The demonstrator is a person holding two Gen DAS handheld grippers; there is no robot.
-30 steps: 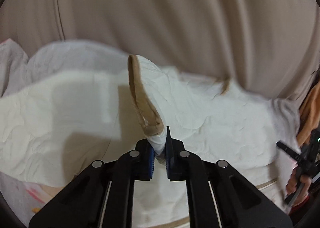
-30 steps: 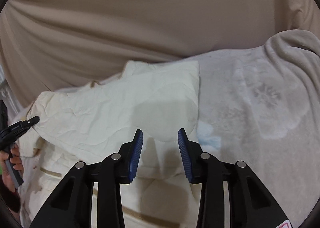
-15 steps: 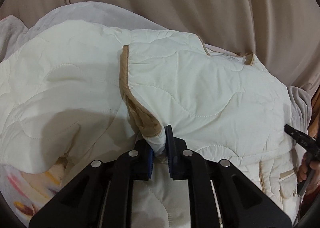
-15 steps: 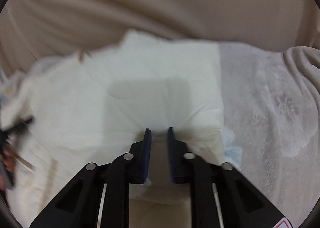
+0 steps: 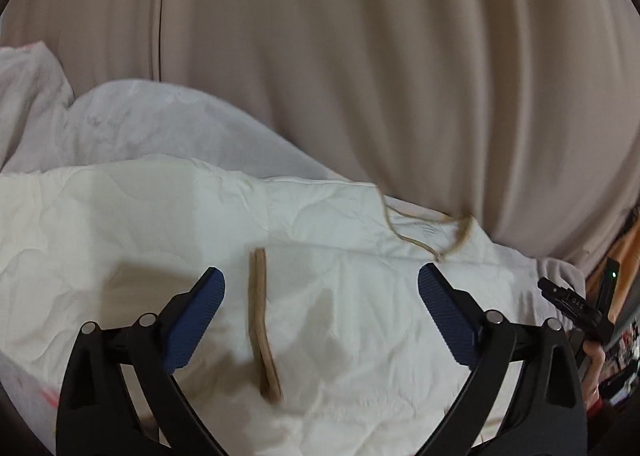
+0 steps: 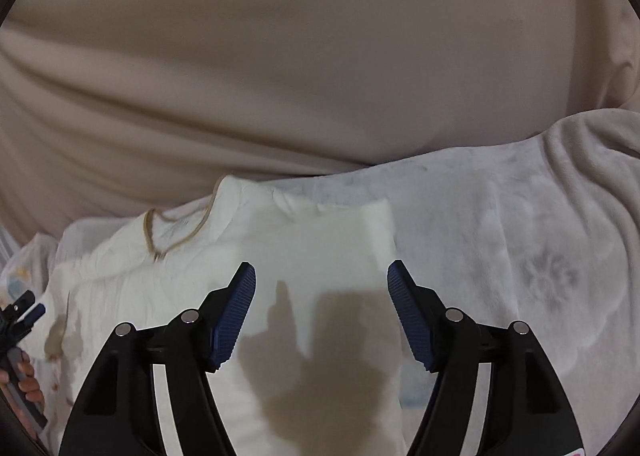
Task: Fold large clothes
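Two grippers hover over a cream quilted jacket (image 5: 340, 316) lying on a pale fleece blanket (image 6: 520, 256).
Left gripper (image 5: 320, 288) and right gripper (image 6: 322, 280) are both opening, pinching nothing; beige curtain (image 5: 360, 55) behind; no readable writing.

One cream quilted jacket (image 5: 340, 296), one grey blanket (image 6: 520, 236), two claws (both black).

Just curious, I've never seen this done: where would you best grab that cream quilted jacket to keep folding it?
Probably by the tan-trimmed cuff, which lies on top of the cream quilted jacket between the opening jaws of the left claw. It forms a firm raised ridge, so come from above, fingers astride it.
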